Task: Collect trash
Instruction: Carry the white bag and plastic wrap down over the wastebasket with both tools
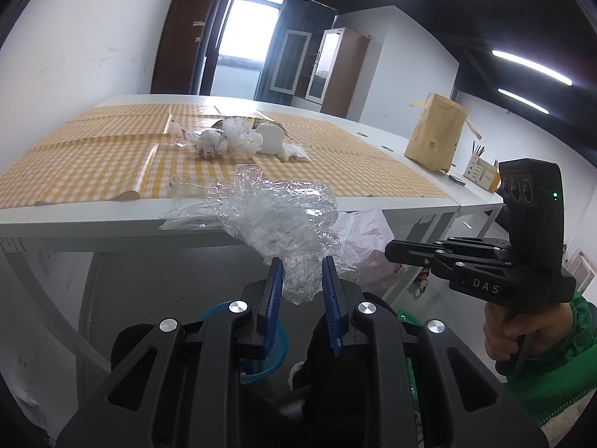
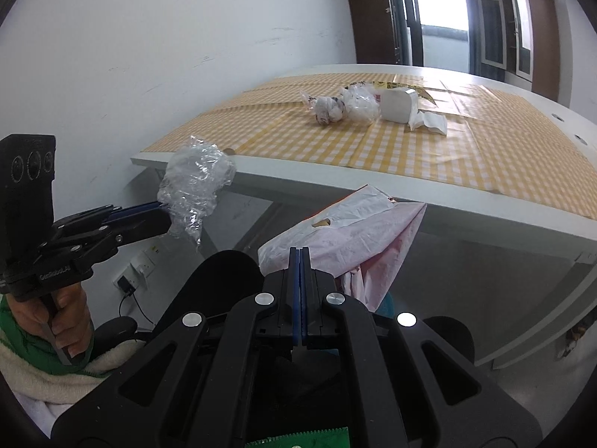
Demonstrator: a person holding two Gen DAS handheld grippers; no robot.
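Below table edge | left gripper [image 1: 300, 274] fingers pinch crumpled clear plastic [image 1: 283, 212] | right gripper [image 2: 299, 257] fingers clamp pink bag [image 2: 347, 231]

A white desk [image 1: 112, 224] under a yellow checked cloth [image 1: 93, 156] fills the middle of the left view. A brown paper bag [image 1: 434, 130] stands at right, a pen holder [image 1: 481, 171] beside it. Glass-fronted cabinets [image 1: 309, 63] line the far wall at upper centre, next to a bright window [image 1: 246, 26].

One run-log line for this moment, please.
left hand-held gripper: shut on clear wrap | right hand-held gripper: shut on pink bag | more trash on table
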